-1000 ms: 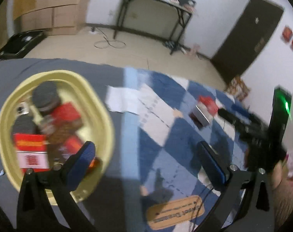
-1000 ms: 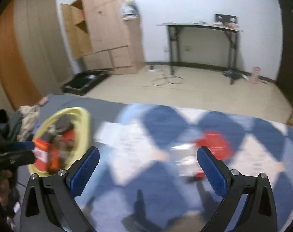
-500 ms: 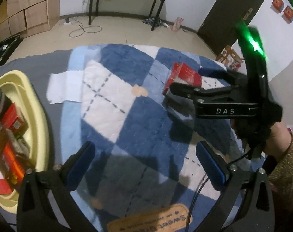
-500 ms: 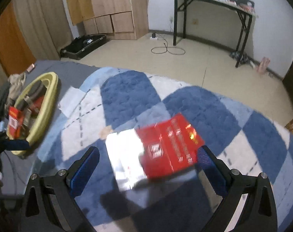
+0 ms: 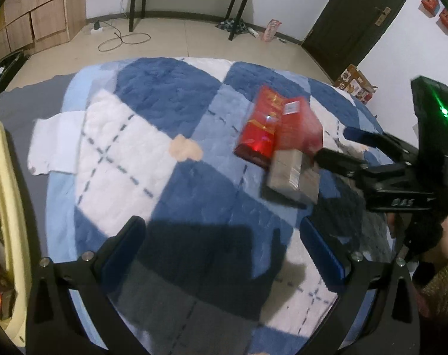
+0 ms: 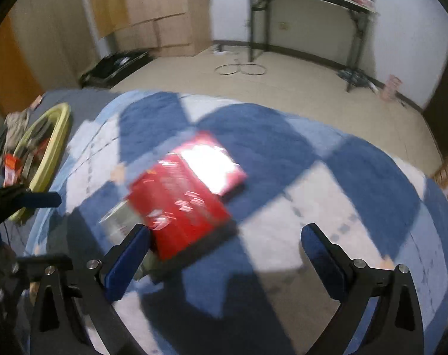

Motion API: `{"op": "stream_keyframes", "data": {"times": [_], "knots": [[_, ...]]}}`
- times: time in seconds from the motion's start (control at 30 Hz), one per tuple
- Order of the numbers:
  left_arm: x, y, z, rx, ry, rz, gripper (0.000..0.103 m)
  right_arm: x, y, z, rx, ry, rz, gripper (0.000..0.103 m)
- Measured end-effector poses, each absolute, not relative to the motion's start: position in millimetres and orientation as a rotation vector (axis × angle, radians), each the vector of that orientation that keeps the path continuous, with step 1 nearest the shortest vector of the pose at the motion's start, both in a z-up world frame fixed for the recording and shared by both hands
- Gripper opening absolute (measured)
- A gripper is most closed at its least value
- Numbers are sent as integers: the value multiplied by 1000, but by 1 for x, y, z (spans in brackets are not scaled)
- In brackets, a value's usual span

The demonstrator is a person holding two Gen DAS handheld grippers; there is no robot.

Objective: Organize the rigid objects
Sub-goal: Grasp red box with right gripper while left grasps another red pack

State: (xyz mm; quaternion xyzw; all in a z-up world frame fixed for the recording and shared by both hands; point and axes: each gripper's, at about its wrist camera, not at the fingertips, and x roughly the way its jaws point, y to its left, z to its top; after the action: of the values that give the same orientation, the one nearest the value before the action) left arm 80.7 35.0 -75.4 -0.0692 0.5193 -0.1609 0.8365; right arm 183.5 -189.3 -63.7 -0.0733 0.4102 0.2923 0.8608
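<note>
Tips for the pickup step, judging by the layout. Look for the red box (image 6: 188, 195) lying flat on the blue-and-white blanket (image 5: 170, 112), right of centre, with a silver box (image 5: 286, 171) touching its near end. Can't tell through the blur whether one piece or two.

Note the right gripper (image 6: 224, 251) low over it, fingers wide apart and nothing clamped between them yet, left pad (image 6: 126, 254) level with the silver box's near edge.

- Shift a bit left first, so as to centre the red box in the gap instead of crowding one pad.
- Line the pads up with the long sides, not the corners. Otherwise expect a twist on closing.
- Go down close to the blanket, given the little height to bite on with a box this flat.
- Squeeze slowly and check for a firm hold before lifting.
- Watch for the silver box tagging along or getting nudged away.

Keep the left gripper (image 5: 224, 251) out of it: also spread open, empty, hovering over the near part of the blanket.

Leave a clear lane to the yellow basket (image 5: 4, 177) at the far left, well apart from the boxes and holding several items. Probably best to carry low and level, then set down in a free spot rather than drop.
</note>
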Motion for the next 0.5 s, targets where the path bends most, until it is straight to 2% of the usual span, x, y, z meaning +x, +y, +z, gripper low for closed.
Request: {"op": "stream_keyframes", "data": {"times": [0.23,0.5], "knots": [[100,20,-72,-63,1037,-334,103,189,-233,-60,40,907,626,103],[116,78,-63,-199,1005,-257,103,184,-248,-64,420,1024,723,103]]}}
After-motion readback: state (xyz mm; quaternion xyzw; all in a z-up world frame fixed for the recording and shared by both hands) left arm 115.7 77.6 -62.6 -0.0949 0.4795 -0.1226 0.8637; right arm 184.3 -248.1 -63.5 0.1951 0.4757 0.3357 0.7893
